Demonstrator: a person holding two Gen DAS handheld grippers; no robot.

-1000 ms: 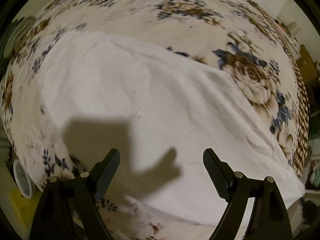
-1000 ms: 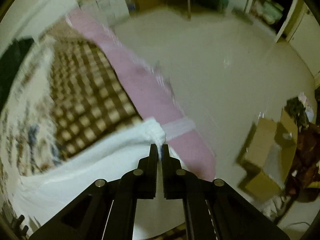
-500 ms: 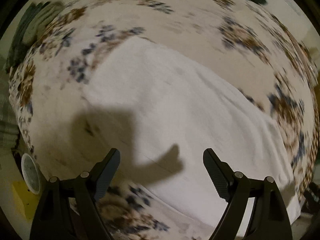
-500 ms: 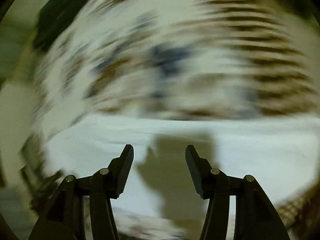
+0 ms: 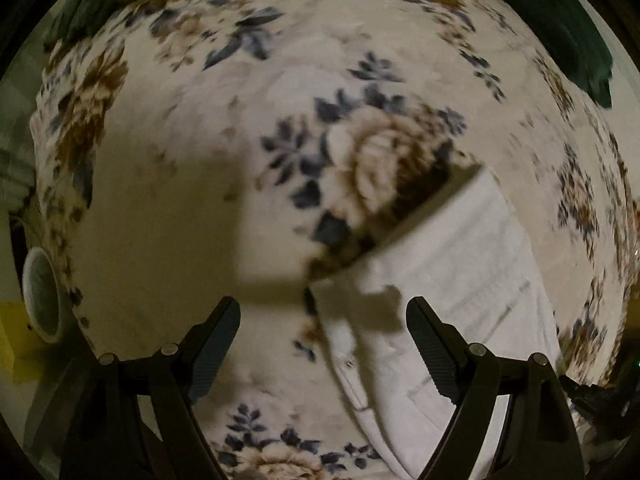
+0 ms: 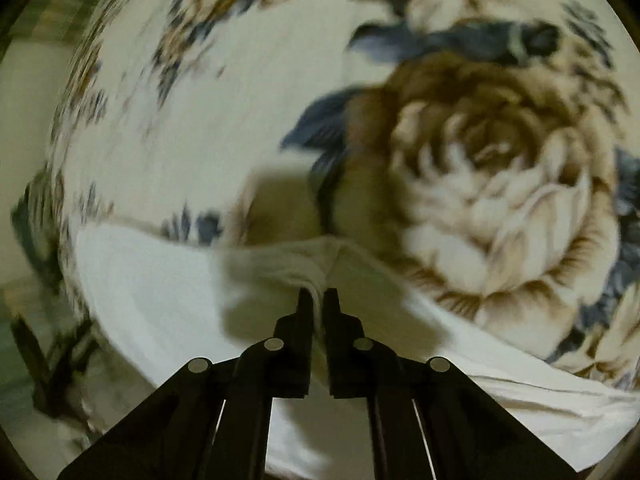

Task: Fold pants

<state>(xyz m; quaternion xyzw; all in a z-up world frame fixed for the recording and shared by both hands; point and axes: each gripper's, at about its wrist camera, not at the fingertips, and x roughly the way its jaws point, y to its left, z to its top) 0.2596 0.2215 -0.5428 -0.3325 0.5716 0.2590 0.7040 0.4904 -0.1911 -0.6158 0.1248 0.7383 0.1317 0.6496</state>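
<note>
White pants (image 5: pixel 452 280) lie on a floral blanket (image 5: pixel 280 92). In the left wrist view their corner with a seam and button sits at lower right, just ahead of my open, empty left gripper (image 5: pixel 322 320), which hovers above it. In the right wrist view my right gripper (image 6: pixel 319 300) is shut on a pinched fold at the edge of the white pants (image 6: pixel 160 280), close above the blanket (image 6: pixel 480 160).
A dark green cloth (image 5: pixel 560 20) lies at the blanket's far right edge. A round white container (image 5: pixel 40 292) and something yellow (image 5: pixel 16 340) sit beyond the blanket's left edge. The right wrist view is motion-blurred.
The left gripper has swung left, so the pants now fill only the lower right. The right gripper let go of one pants edge, opened, moved over the blanket and shut on another fold.
</note>
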